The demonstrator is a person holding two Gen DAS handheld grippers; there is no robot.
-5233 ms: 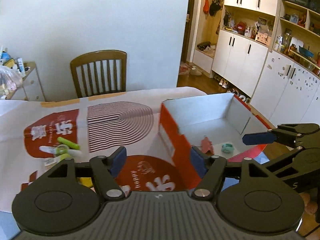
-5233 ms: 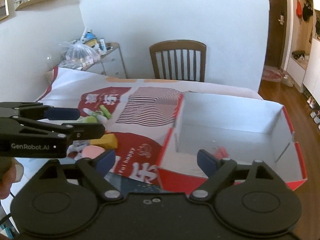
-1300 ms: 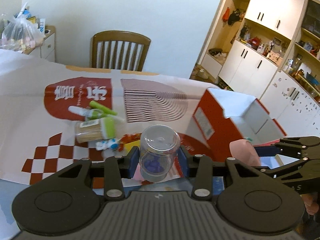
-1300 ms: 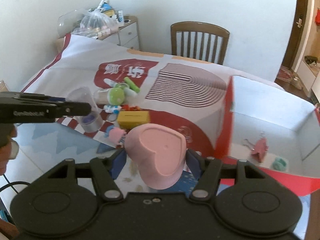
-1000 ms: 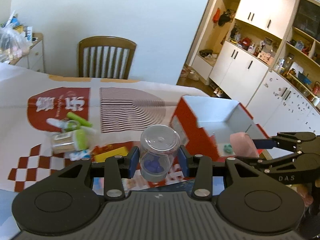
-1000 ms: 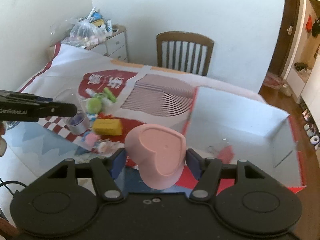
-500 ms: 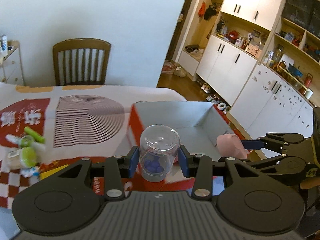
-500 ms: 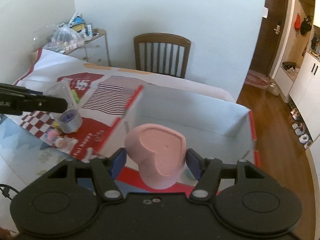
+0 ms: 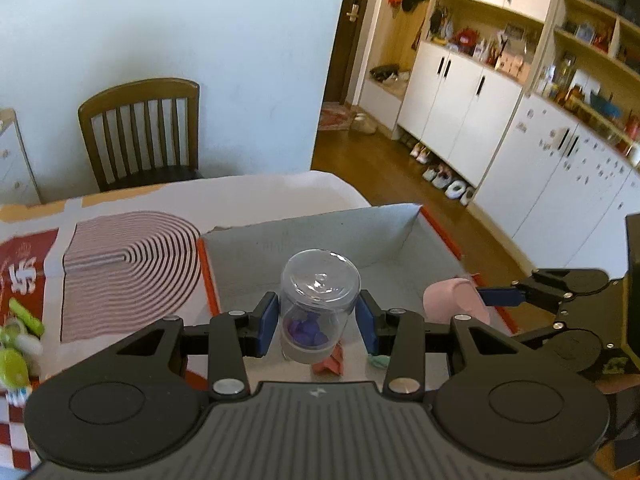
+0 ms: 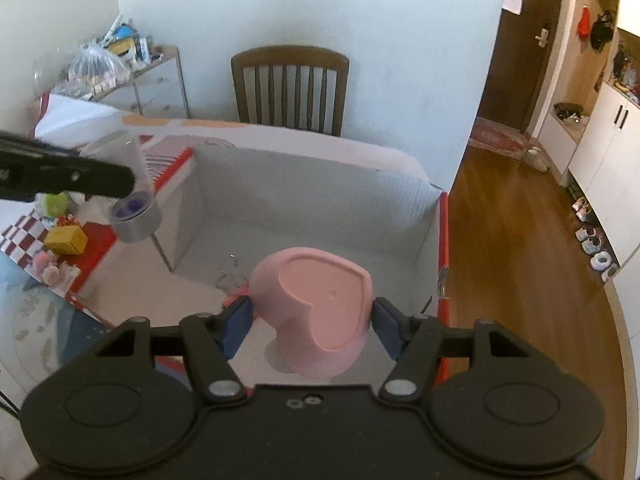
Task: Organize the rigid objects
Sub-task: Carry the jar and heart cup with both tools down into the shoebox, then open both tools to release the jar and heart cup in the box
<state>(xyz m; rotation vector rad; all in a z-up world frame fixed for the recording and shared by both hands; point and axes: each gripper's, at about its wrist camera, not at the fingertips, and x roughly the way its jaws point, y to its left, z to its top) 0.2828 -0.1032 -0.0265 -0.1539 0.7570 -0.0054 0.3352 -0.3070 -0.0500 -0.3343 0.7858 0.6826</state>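
Note:
My left gripper [image 9: 317,322] is shut on a clear plastic jar [image 9: 318,304] with purple bits inside and holds it above the open cardboard box [image 9: 316,236]. My right gripper [image 10: 312,322] is shut on a pink heart-shaped box [image 10: 320,304], low inside the cardboard box [image 10: 304,204], near its floor. The jar also shows in the right wrist view [image 10: 134,216] over the box's left wall. The heart box shows in the left wrist view [image 9: 454,300] at the right. A red clip [image 9: 332,362] and a teal ring [image 9: 378,360] lie on the box floor.
Small items remain on the patterned tablecloth [image 9: 128,248] left of the box: a yellow block [image 10: 66,240], green tubes [image 9: 18,320], small toys [image 10: 52,270]. A wooden chair [image 10: 290,88] stands behind the table. White cabinets [image 9: 472,120] line the right wall.
Both grippers have swung right from the pile of items to over the cardboard box, each keeping its object. The heart box is now lower inside the box.

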